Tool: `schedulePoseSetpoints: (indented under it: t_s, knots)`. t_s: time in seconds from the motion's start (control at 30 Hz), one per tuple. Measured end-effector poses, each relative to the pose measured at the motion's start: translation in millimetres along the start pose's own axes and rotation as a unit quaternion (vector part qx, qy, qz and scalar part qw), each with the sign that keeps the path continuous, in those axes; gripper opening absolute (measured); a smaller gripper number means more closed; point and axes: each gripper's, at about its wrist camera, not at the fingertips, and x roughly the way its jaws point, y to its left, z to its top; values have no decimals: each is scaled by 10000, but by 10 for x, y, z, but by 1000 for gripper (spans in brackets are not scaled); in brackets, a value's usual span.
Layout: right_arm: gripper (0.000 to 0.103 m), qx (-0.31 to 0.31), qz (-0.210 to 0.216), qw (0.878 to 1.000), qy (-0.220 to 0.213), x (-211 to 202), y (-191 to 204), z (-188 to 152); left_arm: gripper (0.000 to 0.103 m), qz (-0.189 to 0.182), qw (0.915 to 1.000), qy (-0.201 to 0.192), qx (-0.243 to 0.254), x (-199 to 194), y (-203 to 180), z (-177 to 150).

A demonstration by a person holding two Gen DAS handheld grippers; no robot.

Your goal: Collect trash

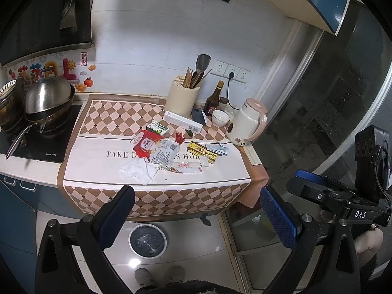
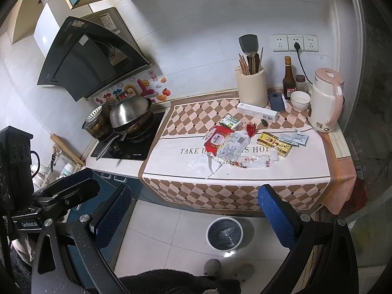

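Note:
Trash lies in a loose pile on the checked cloth of the counter: a red wrapper (image 1: 144, 144) (image 2: 215, 139), a clear printed bag (image 1: 164, 154) (image 2: 232, 148), a crumpled white tissue (image 1: 134, 171) (image 2: 202, 165), a long clear wrapper (image 1: 188, 166) (image 2: 257, 159), a yellow packet (image 1: 202, 152) (image 2: 276, 143) and pale sachets (image 1: 220, 149) (image 2: 295, 138). A lined round bin (image 1: 147, 240) (image 2: 224, 232) stands on the floor below the counter edge. My left gripper (image 1: 196, 213) and right gripper (image 2: 196, 213) are both open and empty, held back from the counter above the floor.
A stove with a lidded pan (image 1: 47, 103) (image 2: 129, 115) is at the left. A utensil holder (image 1: 182, 100) (image 2: 251, 87), sauce bottle (image 1: 214, 103), bowl (image 1: 220, 118), phone (image 2: 276, 101), white box (image 1: 183, 121) and kettle (image 1: 246, 122) (image 2: 324, 100) stand at the back right. A glass door is on the right.

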Motion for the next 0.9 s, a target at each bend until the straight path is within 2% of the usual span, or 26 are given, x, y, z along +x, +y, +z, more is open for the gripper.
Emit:
schedulePoseSetpoints:
  t_s: [0.77, 0.9]
  knots:
    - [103, 37, 28, 10000, 15, 49, 44, -6, 103, -99, 9999, 43, 47, 71, 16, -16]
    - [103, 96, 0, 10000, 6, 105, 79, 21, 103, 22, 9999, 54, 120, 114, 104, 17]
